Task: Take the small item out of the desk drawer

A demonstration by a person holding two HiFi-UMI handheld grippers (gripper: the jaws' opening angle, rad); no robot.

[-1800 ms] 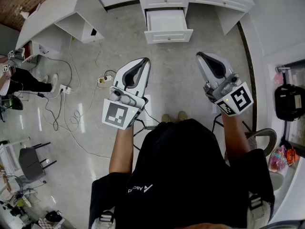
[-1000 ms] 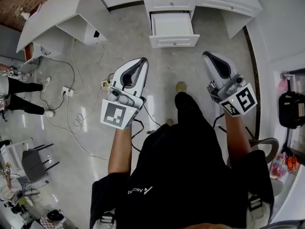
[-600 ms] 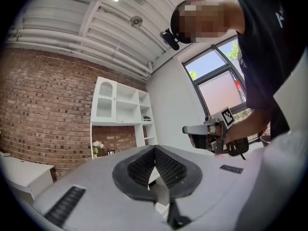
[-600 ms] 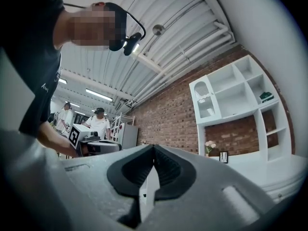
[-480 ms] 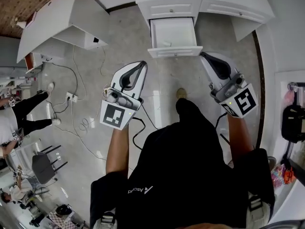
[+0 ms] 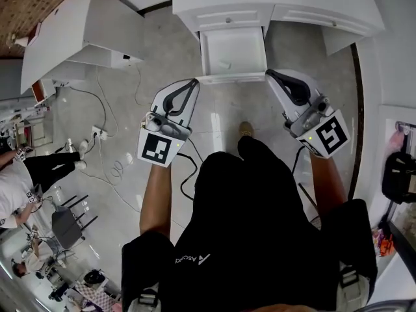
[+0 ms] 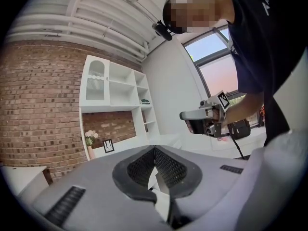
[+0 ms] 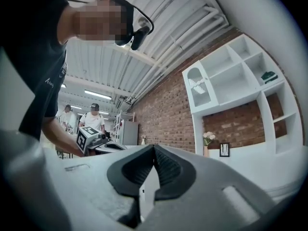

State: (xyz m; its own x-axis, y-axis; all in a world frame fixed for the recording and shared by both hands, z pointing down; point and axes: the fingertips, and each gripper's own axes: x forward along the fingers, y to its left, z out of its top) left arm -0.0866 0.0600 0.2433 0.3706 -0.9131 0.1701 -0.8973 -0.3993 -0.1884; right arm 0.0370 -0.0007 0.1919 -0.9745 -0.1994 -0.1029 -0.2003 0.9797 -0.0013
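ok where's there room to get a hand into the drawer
Most of the drawer is bare: all of it right of and behind the small item near its front left. The floor before it is free too; cables crowd the floor further left.

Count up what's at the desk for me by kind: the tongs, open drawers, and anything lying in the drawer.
Tongs: 2, the left tongs and the right tongs
Open drawers: 1, the drawer
Things in it: 1, the small item
Total: 4
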